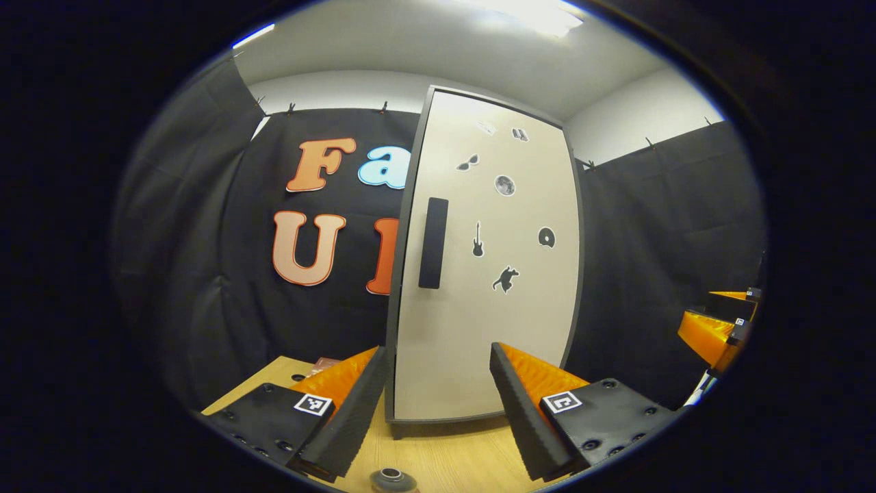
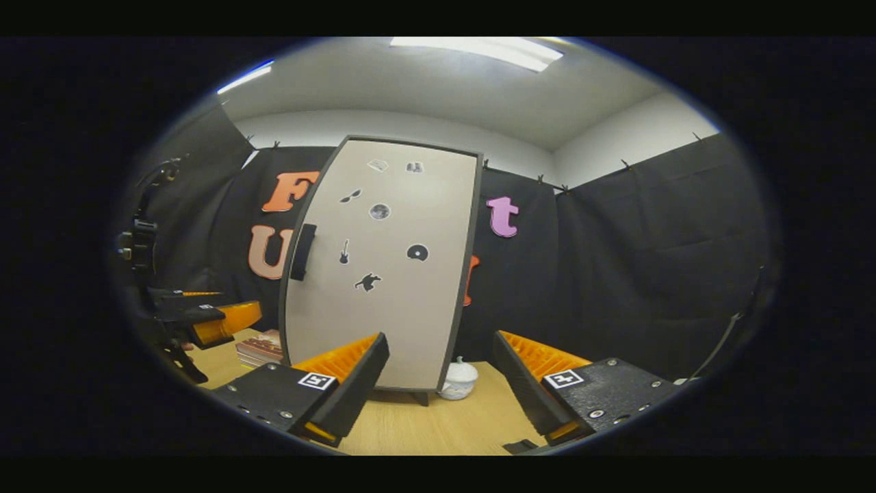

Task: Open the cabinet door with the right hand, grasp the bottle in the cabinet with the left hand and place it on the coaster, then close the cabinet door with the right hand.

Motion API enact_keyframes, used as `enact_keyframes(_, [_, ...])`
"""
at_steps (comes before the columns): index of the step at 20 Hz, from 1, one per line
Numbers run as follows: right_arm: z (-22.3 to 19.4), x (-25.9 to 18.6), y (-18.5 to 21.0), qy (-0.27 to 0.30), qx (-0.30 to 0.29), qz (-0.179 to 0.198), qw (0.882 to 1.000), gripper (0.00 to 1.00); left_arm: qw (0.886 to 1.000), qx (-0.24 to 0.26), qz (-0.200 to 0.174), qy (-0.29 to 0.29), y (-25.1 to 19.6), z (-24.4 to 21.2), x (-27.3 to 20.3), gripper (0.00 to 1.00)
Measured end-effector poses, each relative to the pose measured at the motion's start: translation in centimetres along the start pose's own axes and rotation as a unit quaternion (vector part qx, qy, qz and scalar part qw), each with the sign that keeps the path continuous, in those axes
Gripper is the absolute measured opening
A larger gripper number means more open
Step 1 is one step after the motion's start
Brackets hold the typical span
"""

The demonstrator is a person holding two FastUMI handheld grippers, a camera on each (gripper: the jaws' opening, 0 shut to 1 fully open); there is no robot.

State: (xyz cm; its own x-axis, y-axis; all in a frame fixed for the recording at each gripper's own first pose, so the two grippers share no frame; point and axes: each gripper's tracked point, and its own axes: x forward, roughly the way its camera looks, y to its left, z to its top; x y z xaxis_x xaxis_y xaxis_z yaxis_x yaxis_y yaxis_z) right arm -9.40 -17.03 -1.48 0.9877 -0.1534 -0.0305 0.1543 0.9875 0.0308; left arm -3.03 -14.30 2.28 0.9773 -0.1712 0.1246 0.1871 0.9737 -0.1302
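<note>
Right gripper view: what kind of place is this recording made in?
Most likely a staged recording booth, not a real home. Black cloth is clipped up as walls below a plain white ceiling, and a lone sticker-covered cabinet stands on a wooden table with both handheld grippers open before it.

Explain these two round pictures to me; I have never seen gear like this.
Each picture comes from a camera riding on a hand-held two-finger gripper. The left gripper and the right gripper both stand open, holding nothing. Ahead stands a cabinet on a wooden table, its door shut, with a dark handle and small stickers. In the right gripper view, a white lidded jar sits beside the cabinet, books lie to the left, and the left gripper appears farther off.
</note>
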Motion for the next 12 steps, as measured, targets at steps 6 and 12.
enact_keyframes(6, [-0.4,1.3,-2.9,-0.013,0.013,0.003,1.000,0.95,1.000,0.015,0.001,-0.008,-3.4,0.3,2.2,0.96])
enact_keyframes(12, [-0.6,1.9,-5.5,-0.024,0.020,-0.013,0.999,0.95,0.999,0.025,-0.016,-0.026,-6.8,1.6,4.0,0.97])
